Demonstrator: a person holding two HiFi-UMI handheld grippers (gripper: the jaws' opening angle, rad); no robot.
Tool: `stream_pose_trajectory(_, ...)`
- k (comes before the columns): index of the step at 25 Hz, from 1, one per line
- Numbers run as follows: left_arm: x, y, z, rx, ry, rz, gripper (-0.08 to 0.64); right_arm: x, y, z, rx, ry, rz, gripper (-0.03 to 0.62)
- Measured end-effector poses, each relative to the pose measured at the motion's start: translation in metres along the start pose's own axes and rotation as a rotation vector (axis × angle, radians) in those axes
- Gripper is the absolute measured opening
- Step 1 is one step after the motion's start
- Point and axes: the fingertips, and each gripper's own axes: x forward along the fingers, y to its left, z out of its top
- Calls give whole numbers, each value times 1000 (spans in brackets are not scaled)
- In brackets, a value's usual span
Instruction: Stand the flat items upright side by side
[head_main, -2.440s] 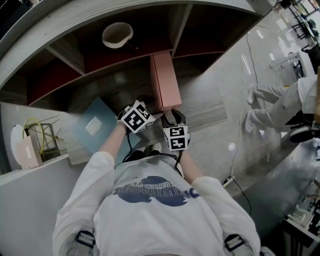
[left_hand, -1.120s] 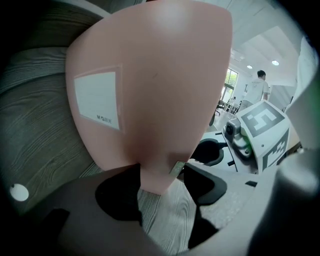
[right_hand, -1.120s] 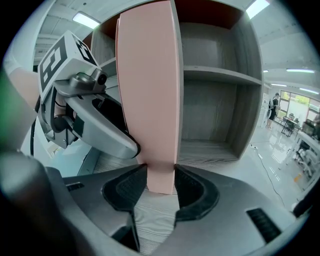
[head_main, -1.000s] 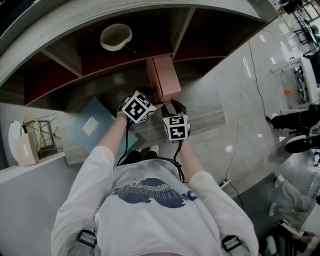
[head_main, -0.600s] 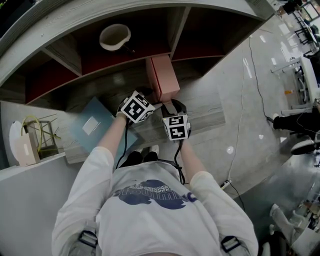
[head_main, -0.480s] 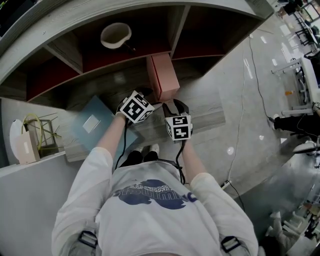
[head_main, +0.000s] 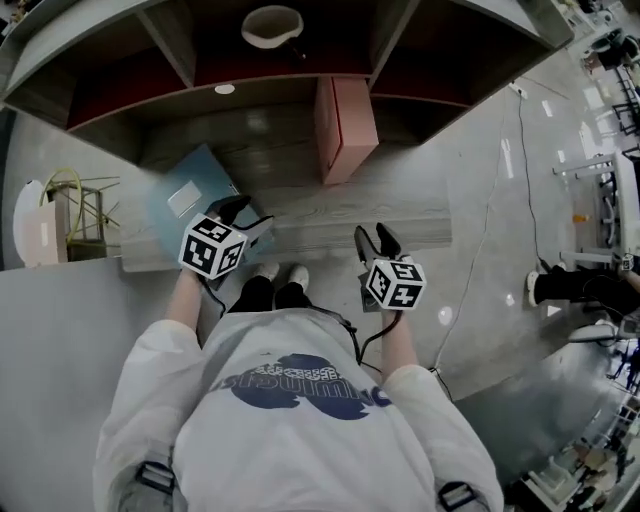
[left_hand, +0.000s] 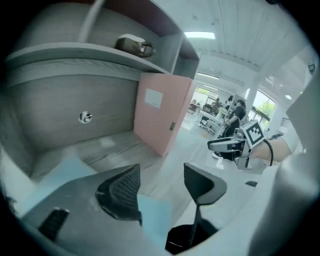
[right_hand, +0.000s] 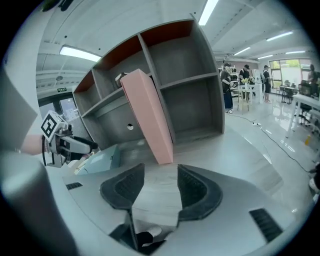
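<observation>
A flat pink box (head_main: 345, 125) stands upright on the grey shelf ledge (head_main: 330, 215), its far end inside the cubby; in the right gripper view the pink box (right_hand: 150, 115) looks tilted. A flat light-blue item (head_main: 190, 195) lies on the ledge to its left. My left gripper (head_main: 245, 215) hovers at that item's near right corner, jaws open and empty; the blue item (left_hand: 150, 217) shows under them. My right gripper (head_main: 375, 240) is at the ledge's front edge, right of the pink box and apart from it. Its jaws have just been opening, with nothing between them.
A beige bowl (head_main: 272, 25) sits in an upper cubby. A wire basket (head_main: 75, 215) and a white object (head_main: 30, 225) stand at the far left. On the glossy floor to the right run a cable (head_main: 490, 220) and a person's legs (head_main: 590, 290).
Both grippers have drawn back from the pink box and spread apart: the left toward the blue item, the right toward the ledge's front edge. The pink box stays standing.
</observation>
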Motion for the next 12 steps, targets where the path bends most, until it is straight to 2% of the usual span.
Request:
stream_pose_trajectory(6,-104,26,-117,-306,-24,224,281,-24,16,-25,3,44,81,209)
stream_pose_trajectory(9,-150,31,-168,-460,-64,333,281,-26,35,-32,-12,61,134,209)
stream_pose_trajectory(12,-181,31,-204,-556,-107,396,281,-24,58,-40,-18,76,191,209)
